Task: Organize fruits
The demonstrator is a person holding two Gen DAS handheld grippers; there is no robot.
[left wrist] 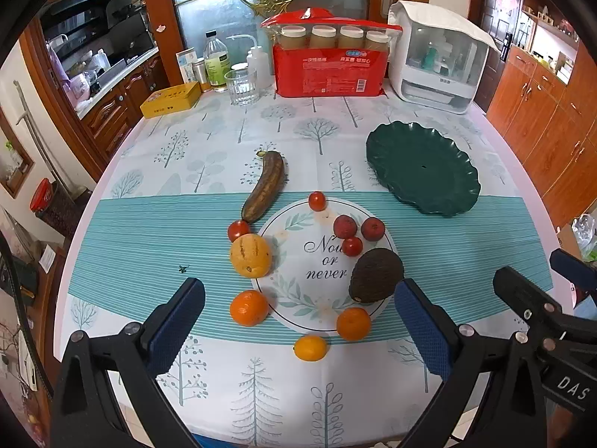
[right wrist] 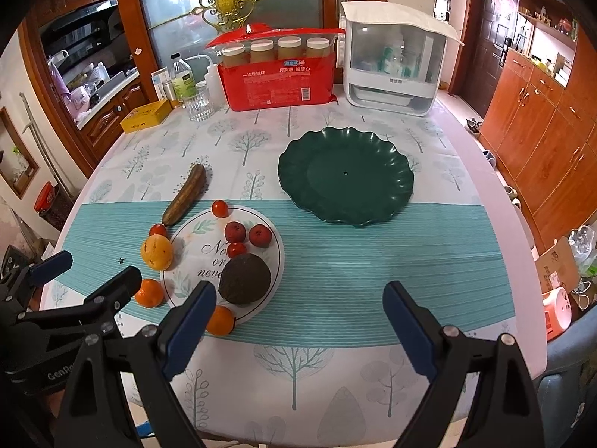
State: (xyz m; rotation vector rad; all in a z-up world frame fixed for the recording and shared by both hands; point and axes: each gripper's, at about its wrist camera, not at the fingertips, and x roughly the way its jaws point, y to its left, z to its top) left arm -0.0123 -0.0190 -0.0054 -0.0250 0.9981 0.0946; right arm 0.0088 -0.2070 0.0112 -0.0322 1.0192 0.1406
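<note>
Fruits lie loose on the tablecloth: a browned banana (left wrist: pixel 265 184), a dark avocado (left wrist: pixel 376 275), a yellow-orange fruit (left wrist: pixel 250 255), two oranges (left wrist: pixel 249 308) (left wrist: pixel 353 323), a small yellow citrus (left wrist: pixel 310 348), and several small red fruits (left wrist: pixel 345 226). An empty dark green scalloped plate (left wrist: pixel 423 168) sits to the right and shows in the right wrist view (right wrist: pixel 345 177). My left gripper (left wrist: pixel 298 321) is open above the near fruits. My right gripper (right wrist: pixel 298 321) is open, with the avocado (right wrist: pixel 244 279) by its left finger.
At the table's far edge stand a red package with jars (left wrist: pixel 328 59), a white appliance box (left wrist: pixel 436 56), a glass (left wrist: pixel 241 86), bottles (left wrist: pixel 215 61) and a yellow tin (left wrist: pixel 171 100). Wooden cabinets (right wrist: pixel 541 142) line the right side.
</note>
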